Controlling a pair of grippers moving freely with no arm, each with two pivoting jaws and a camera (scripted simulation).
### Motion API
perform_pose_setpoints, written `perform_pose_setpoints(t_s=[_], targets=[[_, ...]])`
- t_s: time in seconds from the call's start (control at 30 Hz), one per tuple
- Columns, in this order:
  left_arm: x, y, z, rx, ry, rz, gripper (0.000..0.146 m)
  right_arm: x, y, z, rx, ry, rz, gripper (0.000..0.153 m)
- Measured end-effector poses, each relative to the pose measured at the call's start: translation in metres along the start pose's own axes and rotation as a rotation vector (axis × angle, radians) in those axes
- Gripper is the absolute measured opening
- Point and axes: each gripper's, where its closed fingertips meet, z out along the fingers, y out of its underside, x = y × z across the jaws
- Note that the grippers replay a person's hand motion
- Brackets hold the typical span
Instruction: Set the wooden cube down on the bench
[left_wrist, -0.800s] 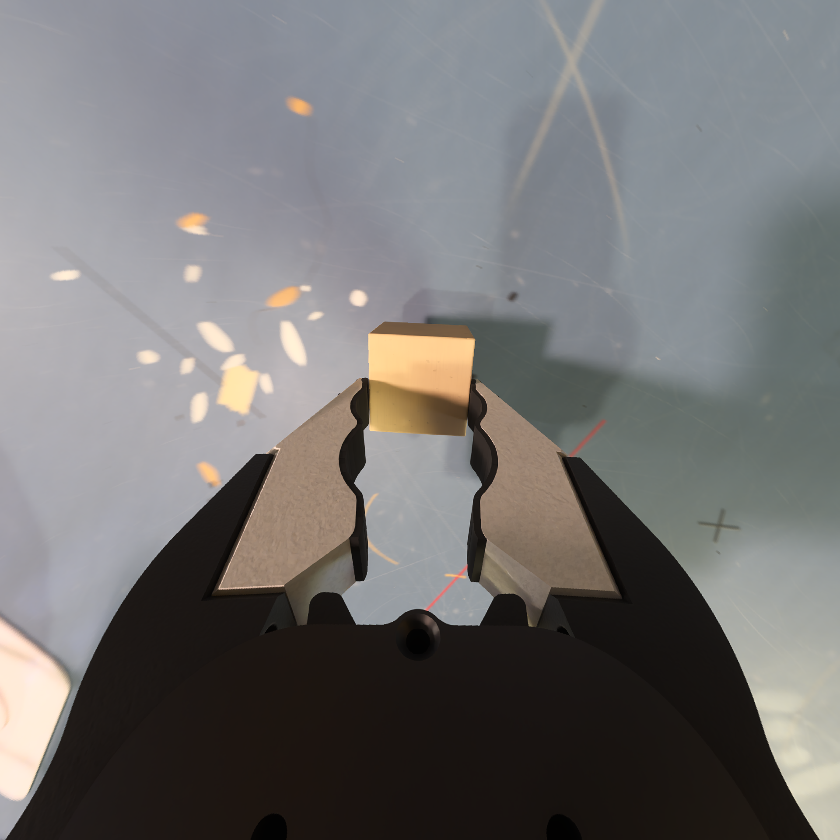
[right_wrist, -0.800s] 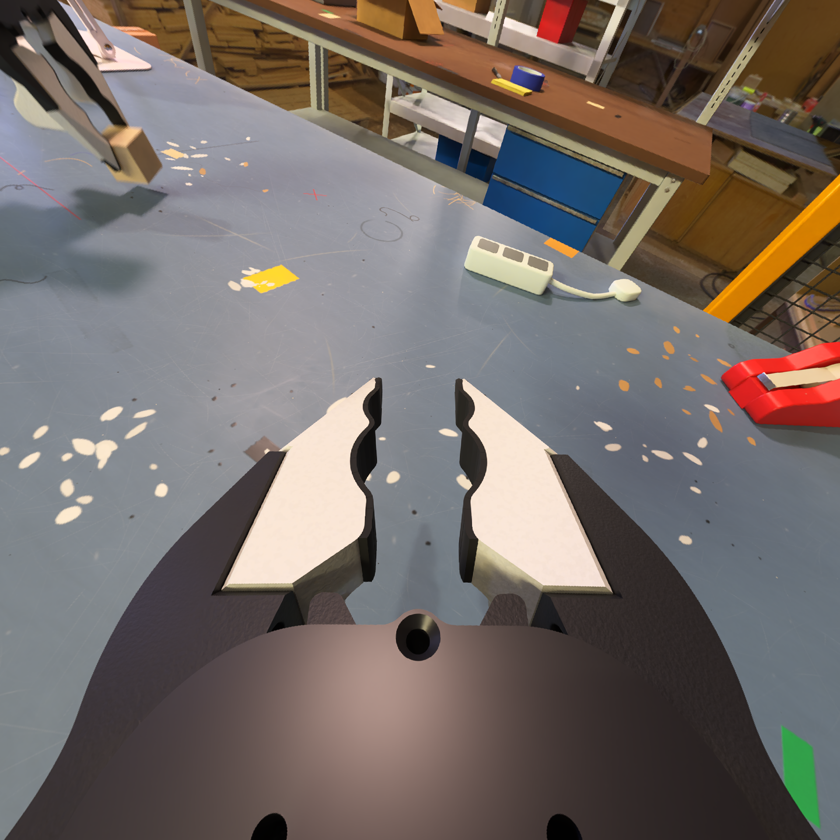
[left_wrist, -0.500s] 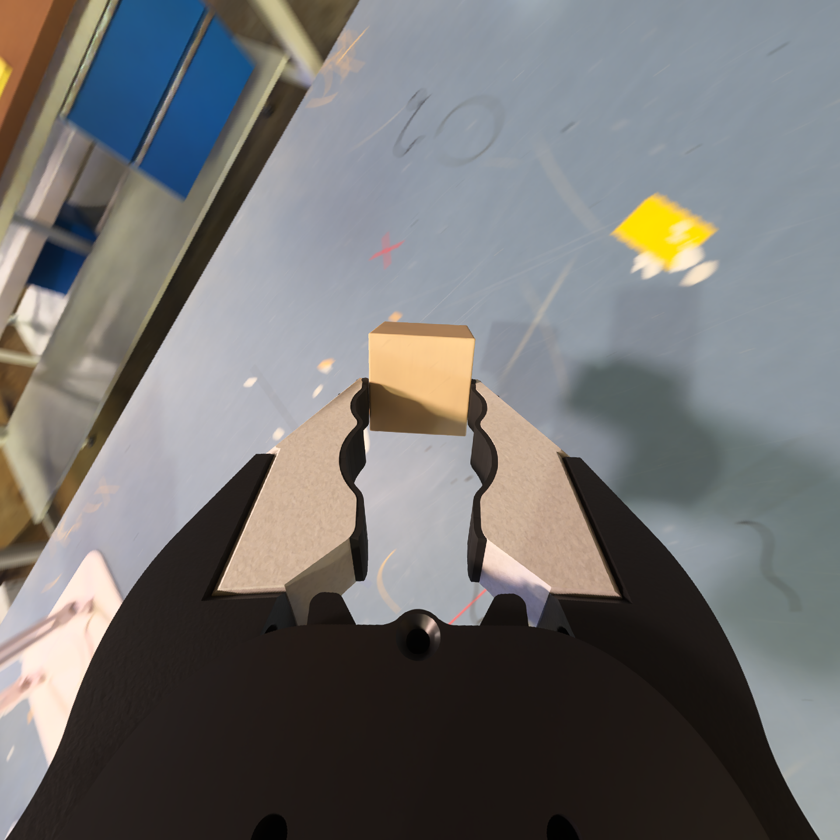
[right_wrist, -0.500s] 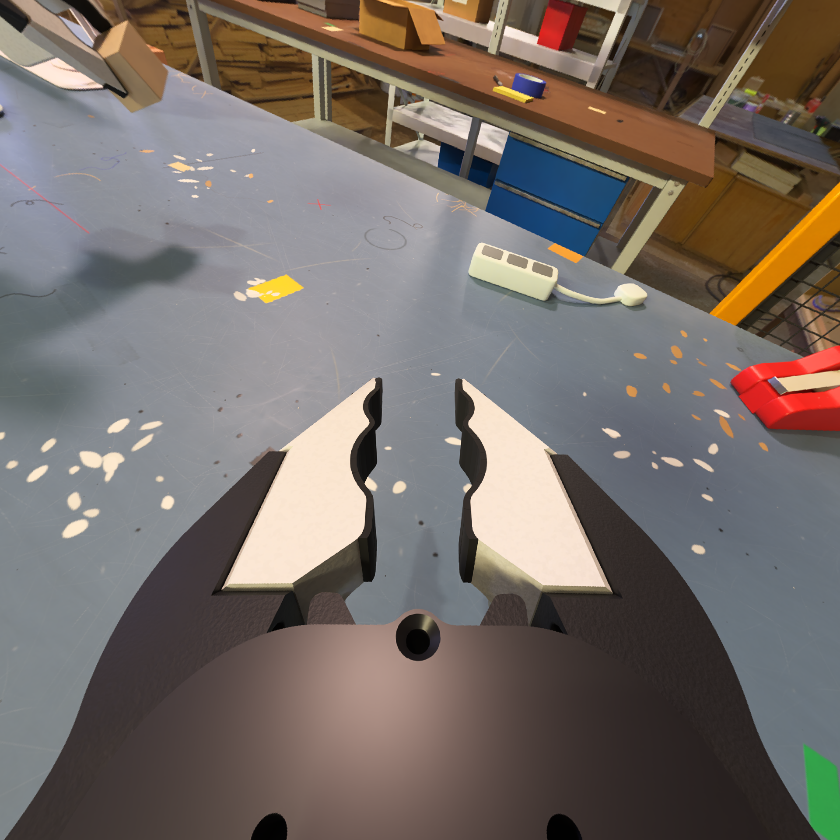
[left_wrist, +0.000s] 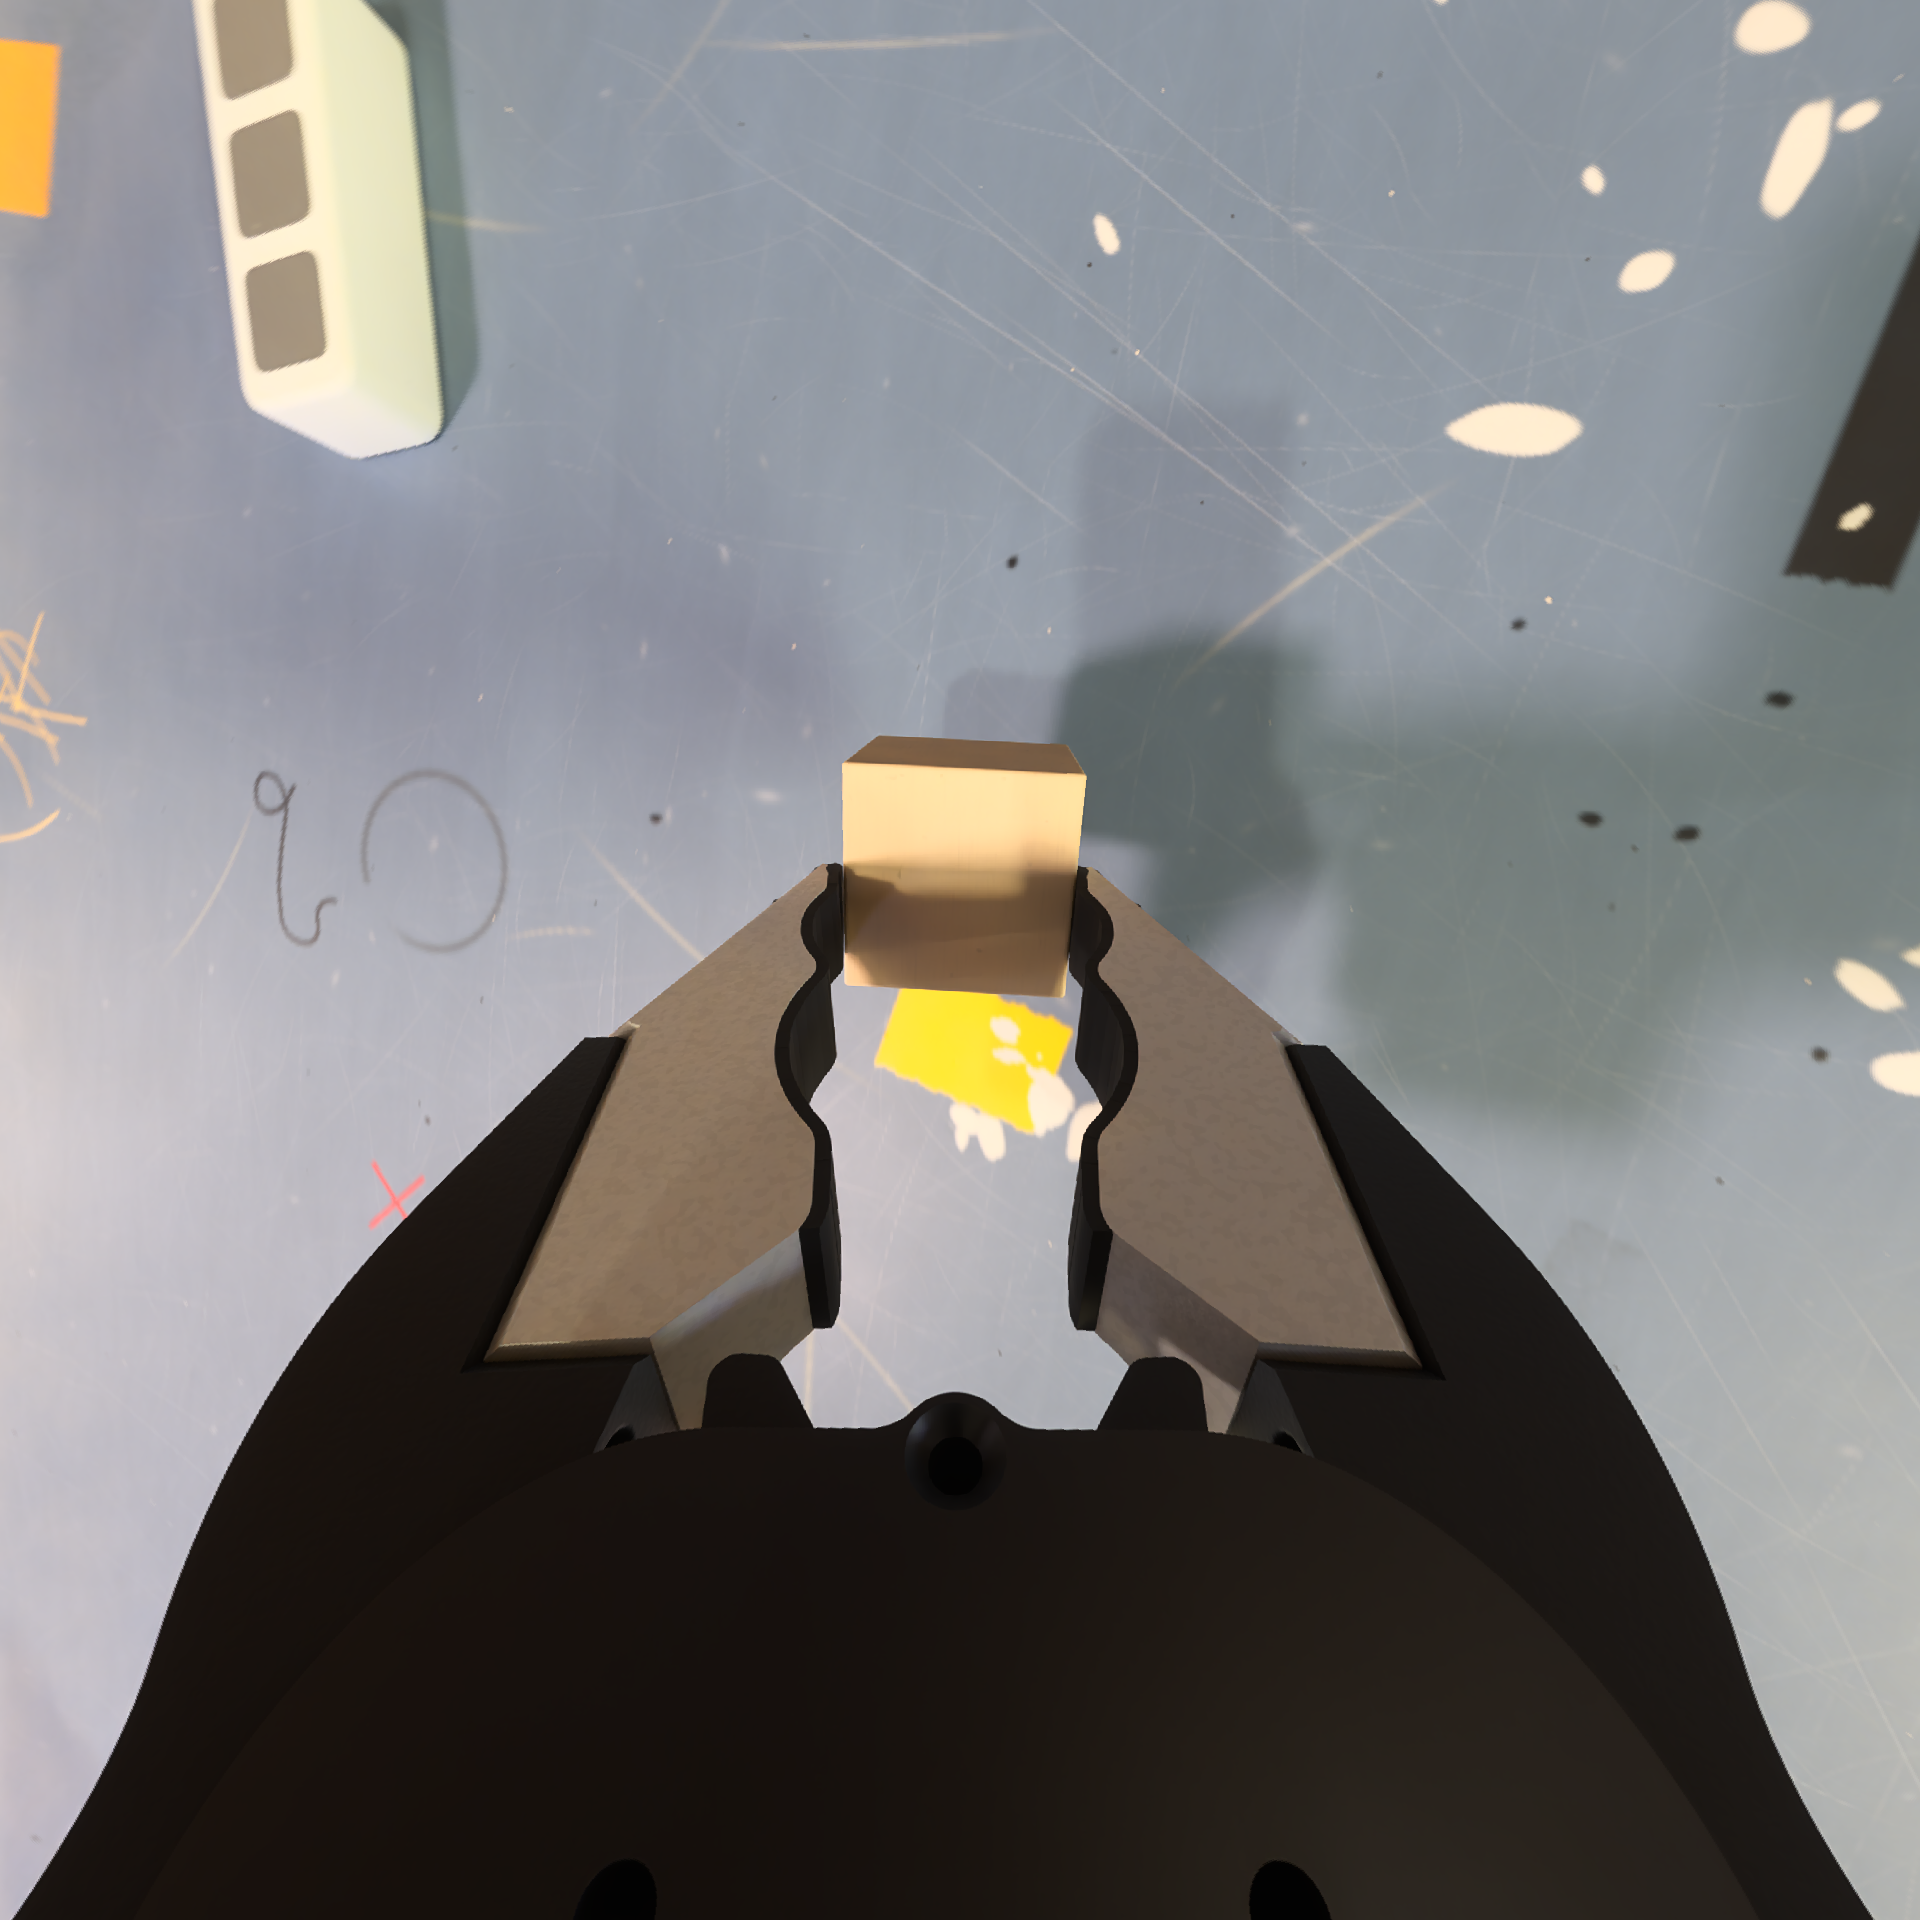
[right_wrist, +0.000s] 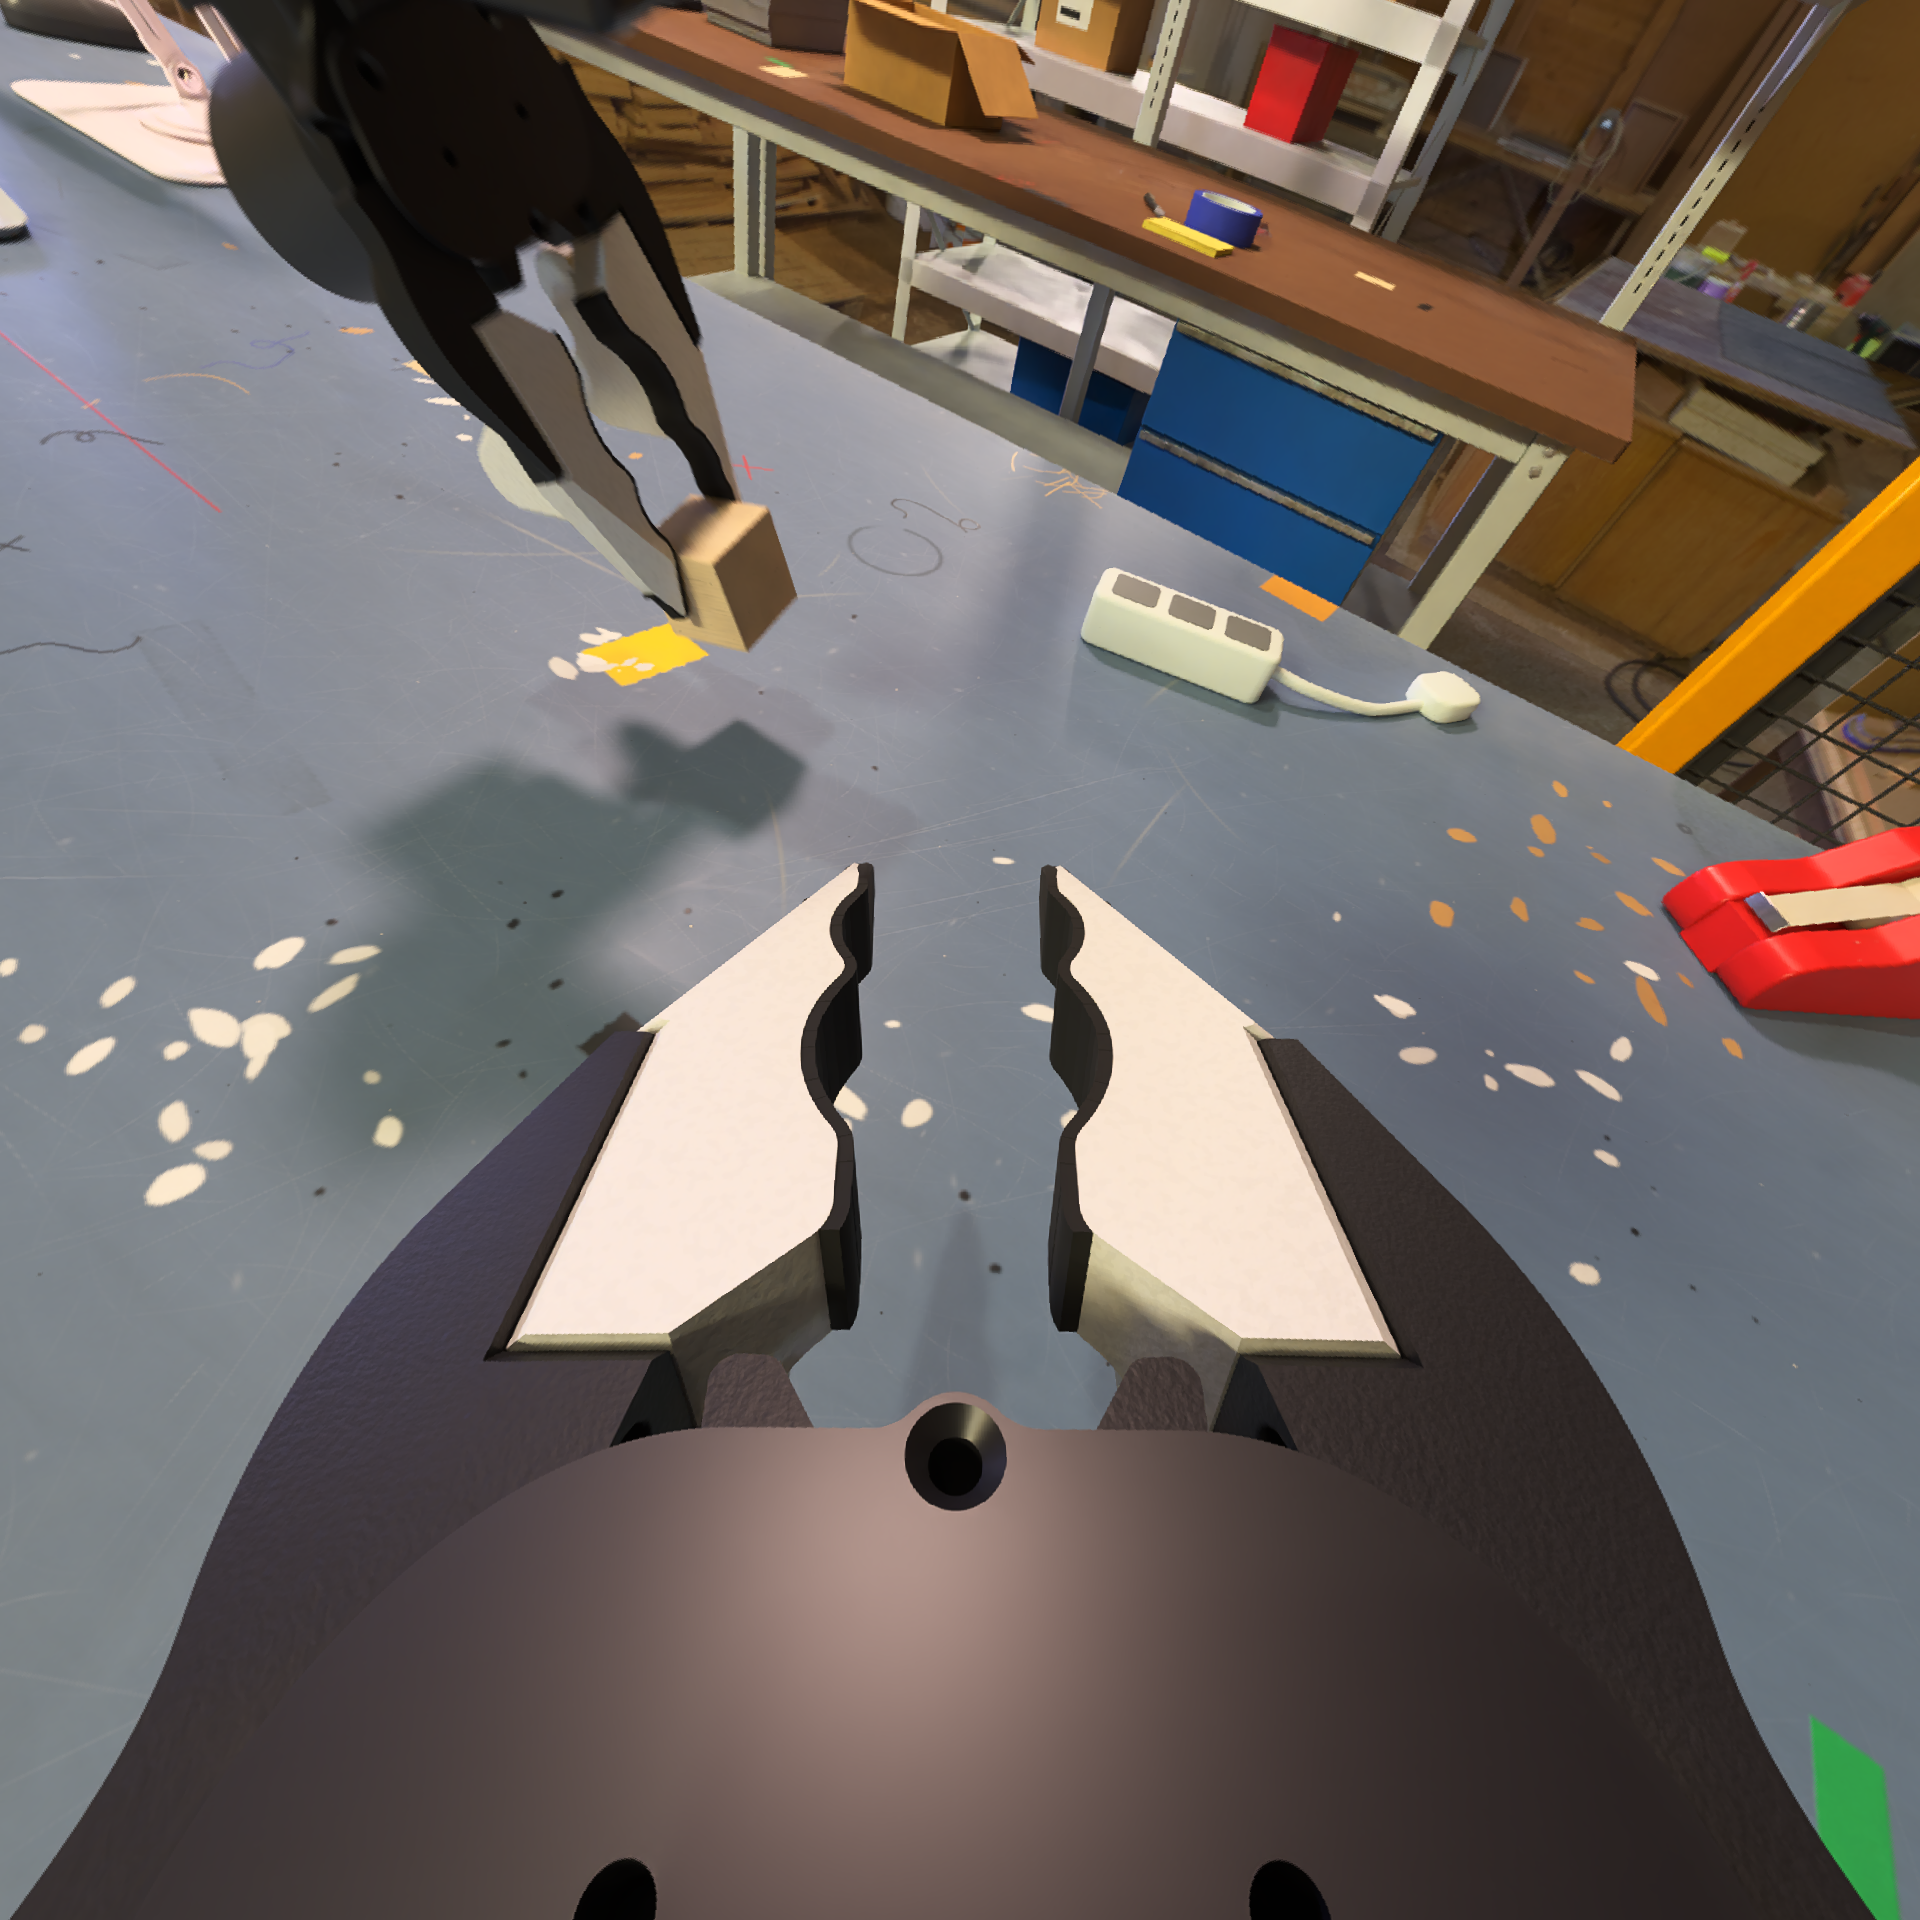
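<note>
My left claw (left_wrist: 958, 914) pinches the cube (left_wrist: 961, 862) at its tips, up off the bench (left_wrist: 831, 468); my right claw (right_wrist: 956, 894) hangs spread, holding nothing.

Bench (right_wrist: 935, 790) bare below; power strip (right_wrist: 1179, 634) well aside.

A cream three-socket power strip (right_wrist: 1179, 631) lies near the far edge of the grey-blue surface, its cable running to a plug (right_wrist: 1442, 694) beside it. An orange tape patch (right_wrist: 1297, 596) sits just behind the strip, and a yellow tape patch (right_wrist: 644, 654) lies farther left among pale paint flecks. A red tape dispenser (right_wrist: 1813, 928) rests at the right edge. Beyond stands a brown table (right_wrist: 1299, 281) carrying a cardboard box (right_wrist: 930, 57) and a blue tape roll (right_wrist: 1224, 216), above blue drawers (right_wrist: 1273, 462).
</note>
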Motion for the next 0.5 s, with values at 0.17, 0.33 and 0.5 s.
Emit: perform_pose_setpoints(t_s=[0.17,0.33,0.5], targets=[[0.002,-0.017,0.03,-0.097,0.033,0.077,0.043,0.006,-0.002,-0.004,0.017,0.001,0.013,0.032],[0.014,-0.025,0.05,-0.163,0.095,0.16,0.043,0.007,-0.003,-0.007,0.027,0.0,0.005,0.032],[0.012,-0.018,0.063,-0.244,0.045,0.24,0.05,0.007,-0.005,-0.01,0.035,-0.002,-0.003,0.032]])
